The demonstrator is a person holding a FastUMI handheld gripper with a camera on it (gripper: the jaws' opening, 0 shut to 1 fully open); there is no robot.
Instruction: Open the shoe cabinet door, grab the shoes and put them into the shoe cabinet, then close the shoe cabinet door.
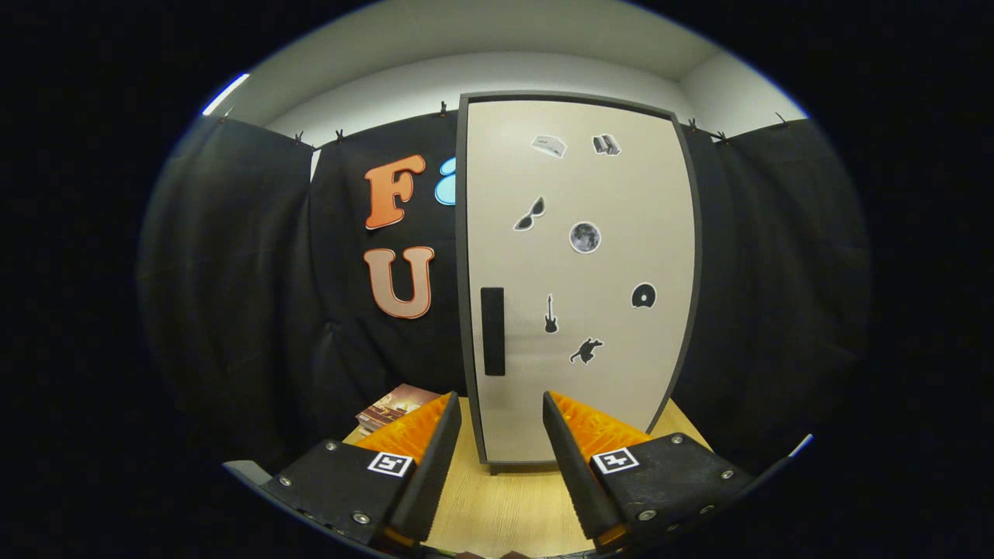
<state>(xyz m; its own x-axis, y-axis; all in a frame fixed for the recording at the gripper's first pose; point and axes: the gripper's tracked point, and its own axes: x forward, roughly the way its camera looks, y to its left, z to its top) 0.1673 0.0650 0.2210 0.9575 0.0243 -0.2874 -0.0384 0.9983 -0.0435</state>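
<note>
the hand-held gripper (501, 435) hovers spread wide and empty before the tall beige cabinet door (578, 272) standing closed on the light wooden table (505, 505); best to hook its black vertical handle slot (492, 331) squarely and pull gently.

Beige cabinet door (578, 272), dark-grey frame, black handle (492, 331); light wood-grain table (505, 505).

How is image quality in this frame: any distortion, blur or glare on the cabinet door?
Gripper view: fisheye bends the shoe cabinet door, its right edge bowing outward; door, stickers and handle are sharp, no glare; lighting is even, with a soft reflection on the wooden table; the open claw is in focus.
</note>
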